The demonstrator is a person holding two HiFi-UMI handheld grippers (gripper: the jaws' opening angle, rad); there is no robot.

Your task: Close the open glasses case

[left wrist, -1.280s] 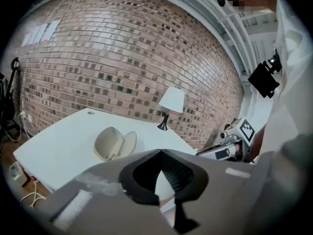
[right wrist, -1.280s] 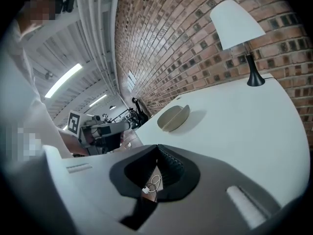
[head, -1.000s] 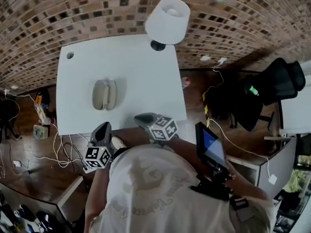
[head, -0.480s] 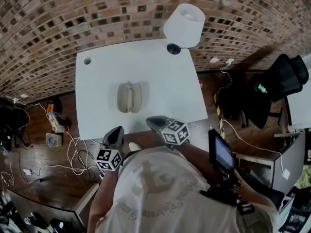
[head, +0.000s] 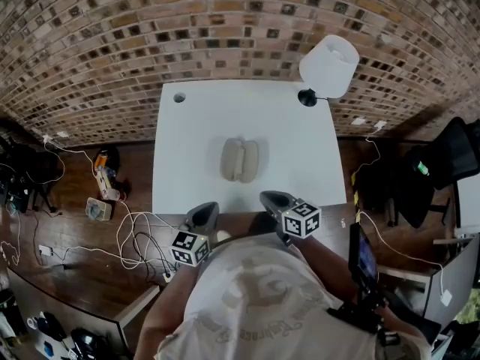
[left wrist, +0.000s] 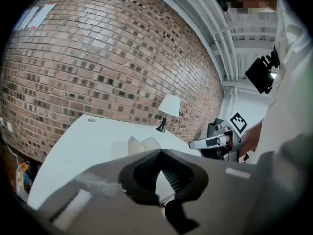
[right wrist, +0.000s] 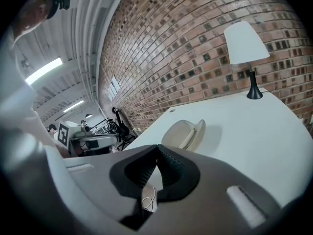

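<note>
Glasses case [head: 240,160]: open, mid-frame on white table [head: 187,141], hinge running up-frame; lies above and between left gripper [head: 204,213] and right gripper [head: 270,198], right marginally nearer; both jaws closed, empty.

The table [head: 187,141] showed a smooth, matt white top, no gloss anywhere. On it, the glasses case [head: 240,160] looked beige and matt, smooth-shelled, plastic or leatherette, hard to call. Across the top of the frame the brick wall [head: 150,21] read rough and mottled brown. The lamp [head: 328,66] carried a matt white shade, cloth-like, over a glossy black base. Left gripper [left wrist: 159,152] and right gripper [right wrist: 157,147]: dull grey plastic bodies, with black ribbed pads [right wrist: 169,169] that looked like rubber. At the left, the floor [head: 52,223] was dark wood with a faint sheen.
</note>
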